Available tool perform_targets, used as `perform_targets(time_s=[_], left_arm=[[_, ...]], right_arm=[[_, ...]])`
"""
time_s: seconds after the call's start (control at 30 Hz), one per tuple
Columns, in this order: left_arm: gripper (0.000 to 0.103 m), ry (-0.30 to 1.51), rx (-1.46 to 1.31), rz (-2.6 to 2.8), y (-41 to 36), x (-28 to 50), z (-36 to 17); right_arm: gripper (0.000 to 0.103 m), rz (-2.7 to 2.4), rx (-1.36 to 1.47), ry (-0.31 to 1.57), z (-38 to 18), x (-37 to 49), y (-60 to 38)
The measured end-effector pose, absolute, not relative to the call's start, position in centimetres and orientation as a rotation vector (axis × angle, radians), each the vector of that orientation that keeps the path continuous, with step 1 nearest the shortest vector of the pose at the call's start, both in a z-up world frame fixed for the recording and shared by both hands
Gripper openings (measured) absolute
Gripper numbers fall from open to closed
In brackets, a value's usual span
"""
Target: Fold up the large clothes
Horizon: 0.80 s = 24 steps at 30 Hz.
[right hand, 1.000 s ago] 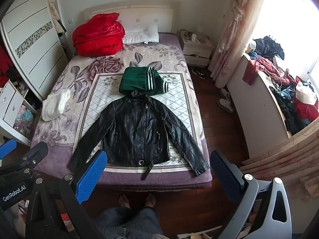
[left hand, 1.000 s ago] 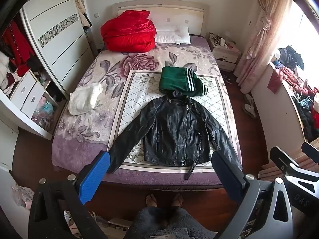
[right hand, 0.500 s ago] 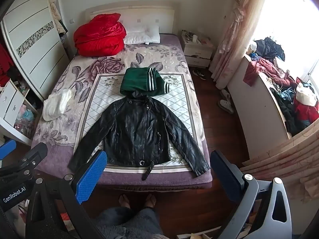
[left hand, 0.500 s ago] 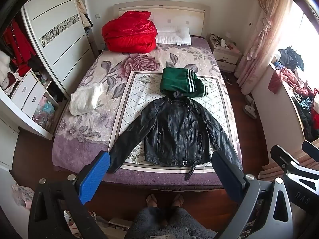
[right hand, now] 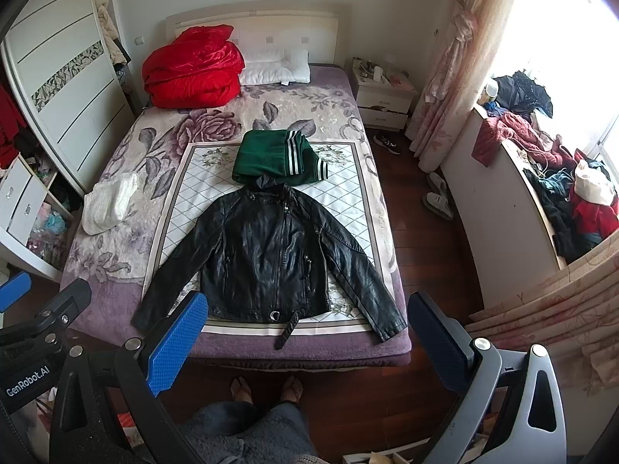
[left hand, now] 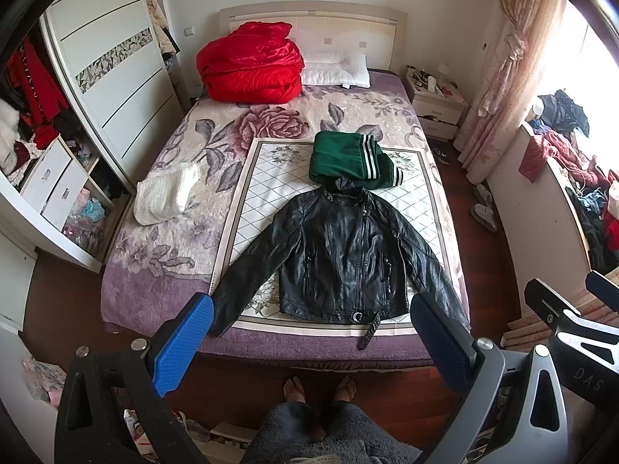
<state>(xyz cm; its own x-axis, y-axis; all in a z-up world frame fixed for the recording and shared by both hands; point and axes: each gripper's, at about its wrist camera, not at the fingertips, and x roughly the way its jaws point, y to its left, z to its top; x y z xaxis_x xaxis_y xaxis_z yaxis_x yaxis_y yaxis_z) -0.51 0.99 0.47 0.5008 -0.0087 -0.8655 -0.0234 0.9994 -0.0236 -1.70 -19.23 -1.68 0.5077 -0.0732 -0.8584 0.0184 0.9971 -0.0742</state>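
A black leather jacket (left hand: 344, 255) lies flat, front up, on a white quilted mat (left hand: 255, 208) at the foot of the bed, sleeves spread out and down; it also shows in the right wrist view (right hand: 271, 255). A belt strap (left hand: 369, 332) hangs off its hem. A folded green garment (left hand: 348, 158) with white stripes lies just beyond the collar. My left gripper (left hand: 309, 332) is open and empty, held high above the bed's foot. My right gripper (right hand: 307, 332) is open and empty too, beside it.
A white knit garment (left hand: 166, 193) lies on the bed's left side. A red quilt (left hand: 251, 65) and white pillows (left hand: 336, 69) sit at the headboard. A wardrobe (left hand: 108, 77) stands left, a nightstand (left hand: 437, 108) and clothes-piled ledge (right hand: 541, 178) right. Bare feet (left hand: 321, 386) stand on the wood floor.
Both views have shifted only very slightly; the jacket and other clothes have not moved and both grippers stay open.
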Motion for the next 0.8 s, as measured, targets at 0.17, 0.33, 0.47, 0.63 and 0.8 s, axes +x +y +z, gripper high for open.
perform_targets(time_s=[0.17,0.33,0.47,0.63,0.8], left_arm=[[0.103,1.044,-0.035,0.012,0.9,-0.5,0.5],[0.103,1.044,-0.034,0.011,1.0,-0.5,0.6],[0.103,1.042,-0.034,0.010,1.1,-0.5,0.8],[0.103,1.045,-0.039,0.012,0.6,0.4,1.8],[0.103,1.040,-0.035,0.014,0.4,0.7,1.9]], right_arm=[[0.103,-0.055,-0.057,1.036,-1.6,-1.7,-19.3],[0.103,-0.055,-0.057,1.036,-1.6,-1.6,-19.4],[0.103,-0.054,-0.056,1.036,-1.6,-1.6,-19.4],[0.103,-0.054,-0.057,1.037,-1.7,-1.5,-19.5],[0.103,-0.056,-0.055,1.035,-1.8,-1.3,-19.5]])
